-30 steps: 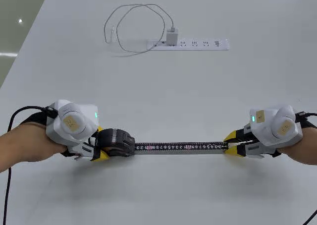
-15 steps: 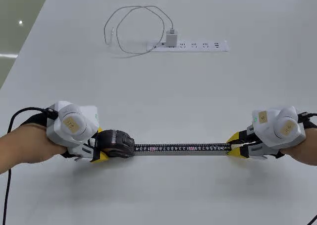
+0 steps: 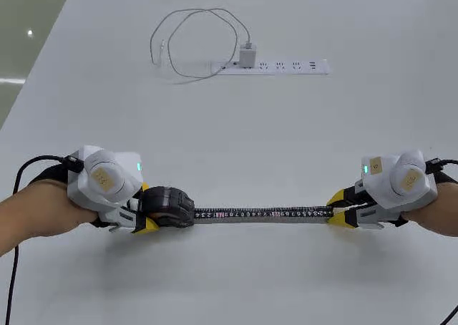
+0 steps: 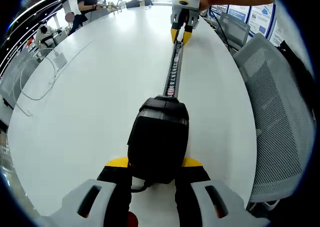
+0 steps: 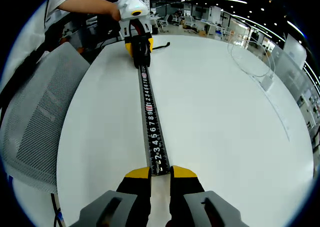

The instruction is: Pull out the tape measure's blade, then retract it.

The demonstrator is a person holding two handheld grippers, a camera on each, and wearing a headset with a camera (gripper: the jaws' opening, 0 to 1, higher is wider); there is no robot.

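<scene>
- While the black tape measure case lies on the white desk, at the near left of the head view, the left gripper has its yellow-tipped fingers clamped on the case's two sides.
- From the mouth of the case the blade runs straight out along the desk with its printed numbers facing up.
- At the blade's far end is the right gripper, its fingers closed on the tip, which sits between their yellow ends.
- Both grippers are near the front edge of the desk, well apart. They face each other along the blade, and each is held in a hand.
- Far back on the desk lies a white power strip with a white charger plugged in near its left end.
- From the charger a thin cable curls in loose loops on the desk to the left.
- Beside the desk's edge, in the left gripper view, stands a grey mesh chair.
</scene>
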